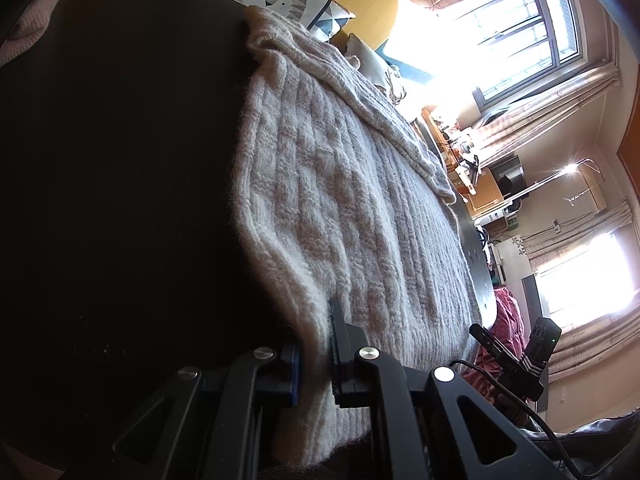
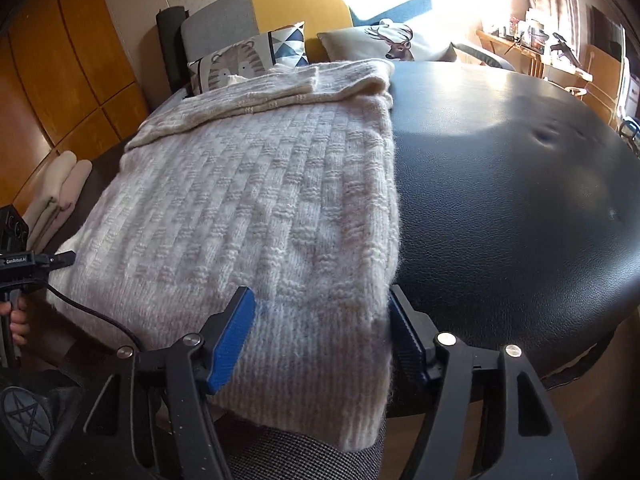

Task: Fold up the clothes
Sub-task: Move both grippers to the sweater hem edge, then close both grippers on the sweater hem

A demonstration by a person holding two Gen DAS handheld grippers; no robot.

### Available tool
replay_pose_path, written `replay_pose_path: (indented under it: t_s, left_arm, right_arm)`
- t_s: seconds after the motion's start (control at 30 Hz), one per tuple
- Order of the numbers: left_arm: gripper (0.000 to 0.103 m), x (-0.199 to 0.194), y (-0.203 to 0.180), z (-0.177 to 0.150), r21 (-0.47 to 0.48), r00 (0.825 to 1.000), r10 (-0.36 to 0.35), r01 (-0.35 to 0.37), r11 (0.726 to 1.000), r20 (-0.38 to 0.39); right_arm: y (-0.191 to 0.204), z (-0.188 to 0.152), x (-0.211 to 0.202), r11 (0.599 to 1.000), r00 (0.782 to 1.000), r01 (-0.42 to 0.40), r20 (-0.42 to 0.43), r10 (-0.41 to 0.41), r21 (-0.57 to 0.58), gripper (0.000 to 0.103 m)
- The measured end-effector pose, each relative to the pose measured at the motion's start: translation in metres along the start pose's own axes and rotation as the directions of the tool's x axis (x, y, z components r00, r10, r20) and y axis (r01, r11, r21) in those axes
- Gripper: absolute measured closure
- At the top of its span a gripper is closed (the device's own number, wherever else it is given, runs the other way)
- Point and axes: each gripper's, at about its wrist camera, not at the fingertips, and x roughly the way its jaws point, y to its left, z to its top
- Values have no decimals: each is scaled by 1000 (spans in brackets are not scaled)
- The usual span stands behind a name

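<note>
- At the near hem of the sweater (image 2: 256, 208), we have the right gripper (image 2: 320, 340) straddling the corner: its blue-padded fingers (image 2: 234, 336) stand apart on either side of the ribbed band, not pressing it, so nothing is gripped there yet.
- On the opposite near corner, our left gripper (image 1: 316, 364) is clamped tight on the hem, knit squeezed between the fingers (image 1: 340, 344); that pinch looks meant to anchor one corner while the other is taken.
- With both near corners in hand, we judge the next fold would carry the hem up toward the collar end.
- The sweater lies flat on the black leather worktop (image 2: 520, 200), one sleeve (image 2: 280, 84) already folded across the far end, and its hem hangs slightly over the near rim.
- To the right of the sweater's straight side edge the worktop is bare, giving us wide room to move.
- On the left side, folded clothes (image 2: 56, 192) sit near the sweater's edge, so room there is tighter.
- Beyond the far end, cushions (image 2: 248, 60) crowd the rim.
</note>
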Motion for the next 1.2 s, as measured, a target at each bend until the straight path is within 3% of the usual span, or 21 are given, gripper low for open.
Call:
replay_pose_path:
  t_s: [0.1, 0.2, 0.3, 0.77, 1.2]
  left_arm:
    - [93, 0, 0, -1, 1, 1000, 3, -3, 1000, -1]
    - [93, 0, -2, -1, 16, 1000, 15, -15, 1000, -5]
    - [93, 2, -5, -1, 31, 1000, 13, -12, 999, -18]
    - [96, 2, -6, -1, 8, 998, -65, 65, 998, 6]
    - [97, -27, -30, 34, 60, 980, -143, 136, 989, 138]
  right_arm:
    - [-2, 0, 0, 1000, 1000, -21, -4, 21, 13, 67]
    - [-2, 0, 0, 998, 999, -50, -8, 51, 23, 80]
    - [0, 1, 0, 997, 997, -70, -15, 70, 26, 85]
    - [-17, 15, -3, 958, 971, -238, 17, 239, 160, 88]
    - [-6, 73, -23, 941, 938, -323, 171, 303, 103, 88]
